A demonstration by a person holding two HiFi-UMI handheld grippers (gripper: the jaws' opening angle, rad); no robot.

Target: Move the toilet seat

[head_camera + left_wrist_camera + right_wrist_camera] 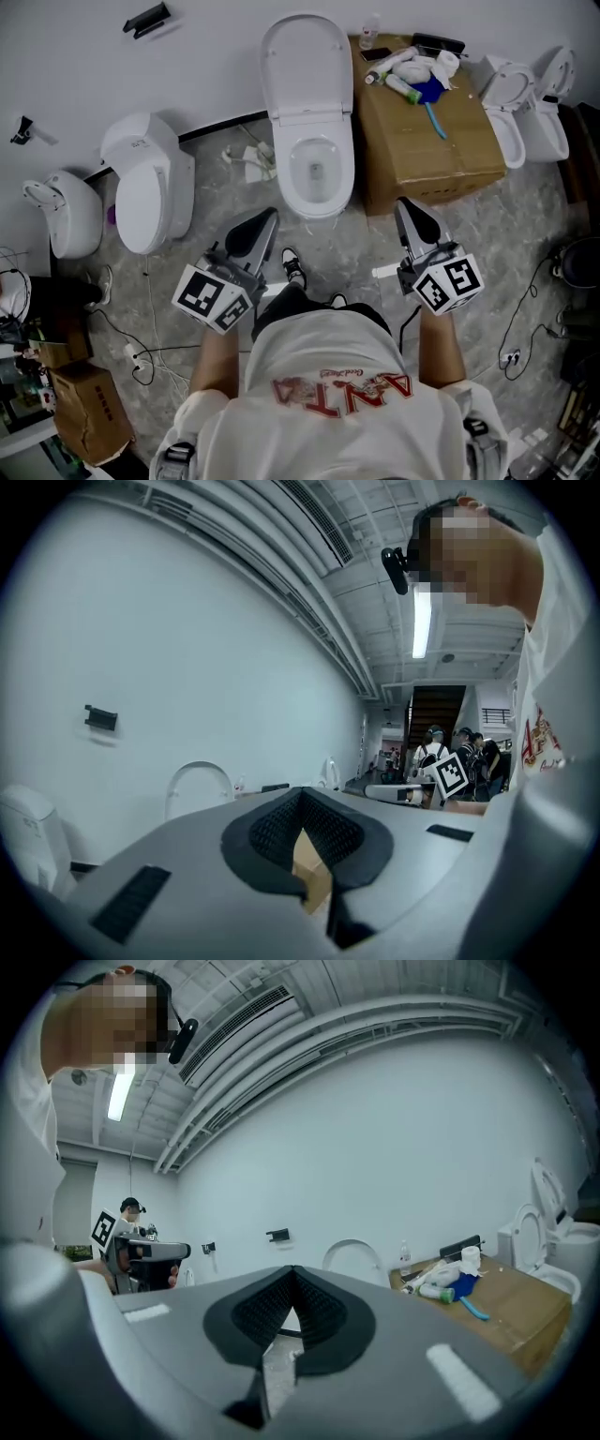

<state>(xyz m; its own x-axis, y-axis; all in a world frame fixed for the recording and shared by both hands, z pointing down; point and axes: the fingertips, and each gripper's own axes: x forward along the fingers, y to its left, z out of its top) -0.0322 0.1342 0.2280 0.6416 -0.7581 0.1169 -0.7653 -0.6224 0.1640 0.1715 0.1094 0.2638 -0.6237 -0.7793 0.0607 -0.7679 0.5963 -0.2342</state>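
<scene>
Both grippers closed and empty, facing the toilet

The left gripper (263, 225) is clenched on nothing and held level, probably ready for reaching. The toilet seat (292, 184) seems to lie flat on the bowl under the raised lid (306, 61), ahead of both tips and apart from them. The right gripper (407, 210) is also clenched and empty, near the cardboard box (441, 155).
</scene>
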